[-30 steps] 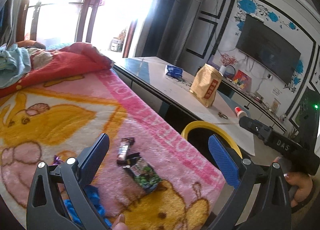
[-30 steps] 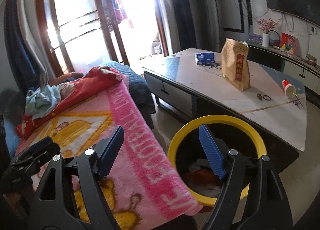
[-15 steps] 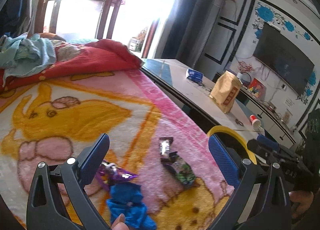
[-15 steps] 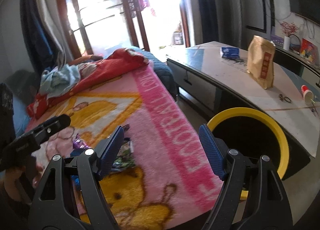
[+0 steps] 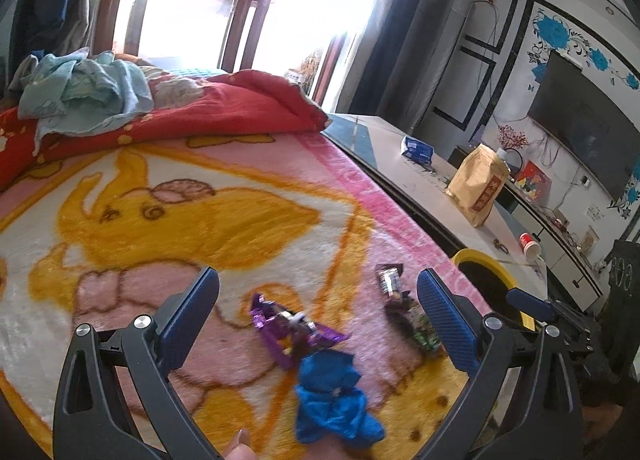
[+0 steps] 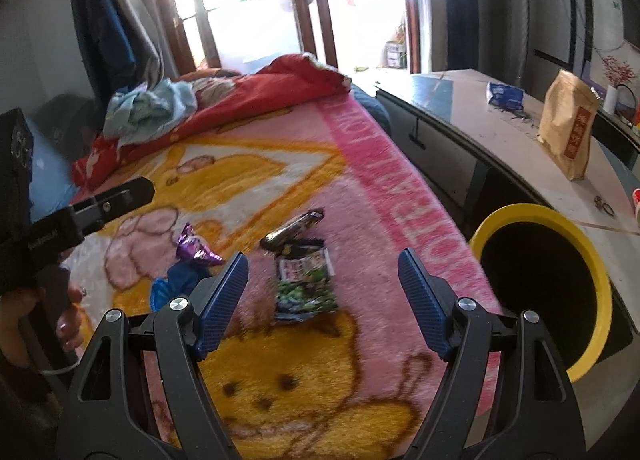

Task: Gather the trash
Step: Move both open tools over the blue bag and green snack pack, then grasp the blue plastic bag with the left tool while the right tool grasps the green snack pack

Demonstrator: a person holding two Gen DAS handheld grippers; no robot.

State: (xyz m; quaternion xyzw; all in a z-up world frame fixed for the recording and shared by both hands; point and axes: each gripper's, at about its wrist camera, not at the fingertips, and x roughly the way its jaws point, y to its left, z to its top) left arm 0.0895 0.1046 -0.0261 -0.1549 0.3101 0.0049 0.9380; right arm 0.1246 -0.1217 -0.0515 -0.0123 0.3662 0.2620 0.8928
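Note:
Several wrappers lie on the pink and yellow blanket (image 5: 224, 220). A purple wrapper (image 5: 286, 326) and a crumpled blue one (image 5: 332, 396) sit between the fingers of my open left gripper (image 5: 318, 316). A green snack packet (image 6: 306, 284) and a dark bar wrapper (image 6: 292, 230) lie just ahead of my open right gripper (image 6: 322, 300). In the right wrist view the purple wrapper (image 6: 194, 248) and the blue one (image 6: 176, 284) are left of the packet. The yellow-rimmed black bin (image 6: 544, 284) stands beside the bed at the right; it also shows in the left wrist view (image 5: 486, 280).
A red quilt (image 5: 192, 112) with light blue cloth (image 5: 80, 92) is piled at the bed's far end. A low table (image 6: 500, 148) beyond the bin holds a brown paper bag (image 6: 568, 132), a blue pack (image 6: 505, 94) and a red paper cup (image 5: 530, 245).
Both grippers have swung left from the bin toward the bed. The wrappers now lie in front of both, and the bin has shifted to the right edge of each view.

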